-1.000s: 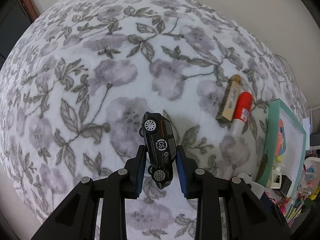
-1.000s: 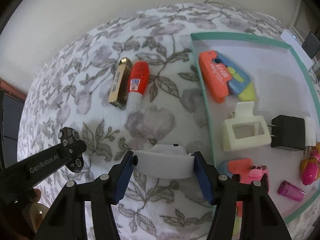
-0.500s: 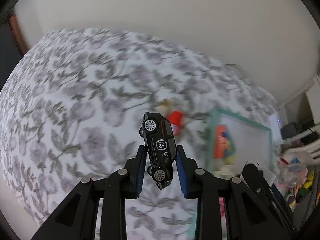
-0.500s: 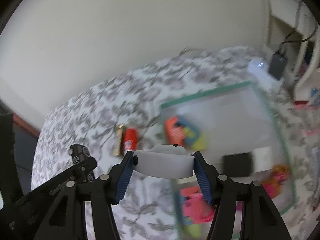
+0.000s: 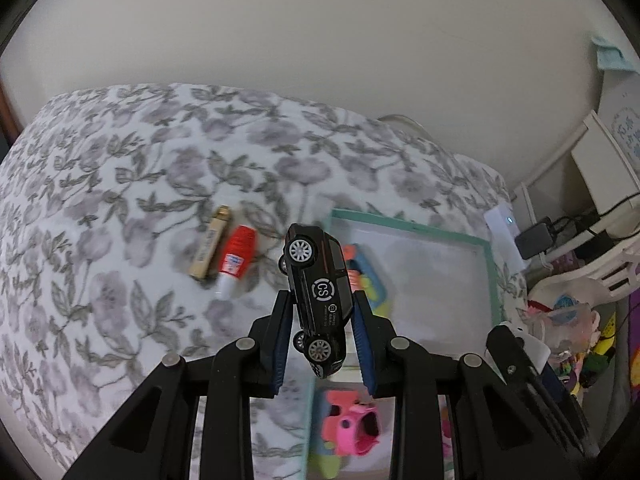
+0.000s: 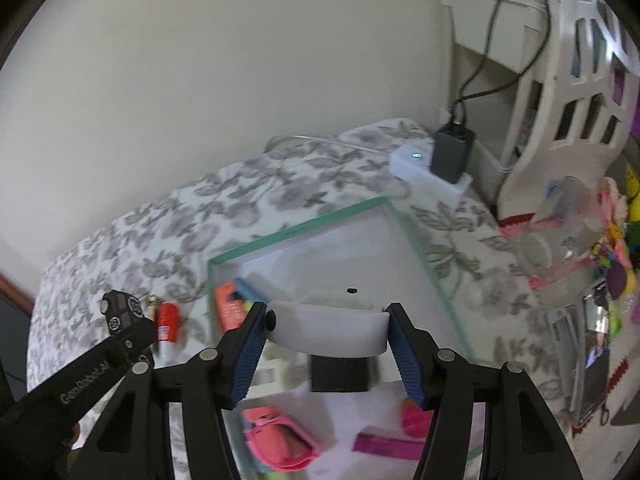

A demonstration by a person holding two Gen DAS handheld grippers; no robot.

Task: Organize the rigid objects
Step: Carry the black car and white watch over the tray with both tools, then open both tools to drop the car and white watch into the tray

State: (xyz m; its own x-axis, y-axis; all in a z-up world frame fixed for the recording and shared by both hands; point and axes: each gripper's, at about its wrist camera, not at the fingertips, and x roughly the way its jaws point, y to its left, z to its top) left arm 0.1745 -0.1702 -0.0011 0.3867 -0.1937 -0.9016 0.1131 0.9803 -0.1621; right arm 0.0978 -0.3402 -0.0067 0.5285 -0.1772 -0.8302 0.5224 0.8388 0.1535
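Two loads are in the air: my left gripper [image 5: 322,334] clamps a black toy car [image 5: 318,296], my right gripper [image 6: 326,342] a white curved plastic piece [image 6: 326,330], both over the green-rimmed tray [image 6: 298,230]. Next I'd lower each onto bare tray floor and release.

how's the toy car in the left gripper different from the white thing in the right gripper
The toy car is black with silver wheels and a CS logo; the white piece is plain, smooth and curved. The car stands on end, poking out past the left gripper; the white piece lies crosswise, spanning the right gripper. The car is narrow, so those jaws sit closer together. Both are clamped between blue pads, off the floral cloth.
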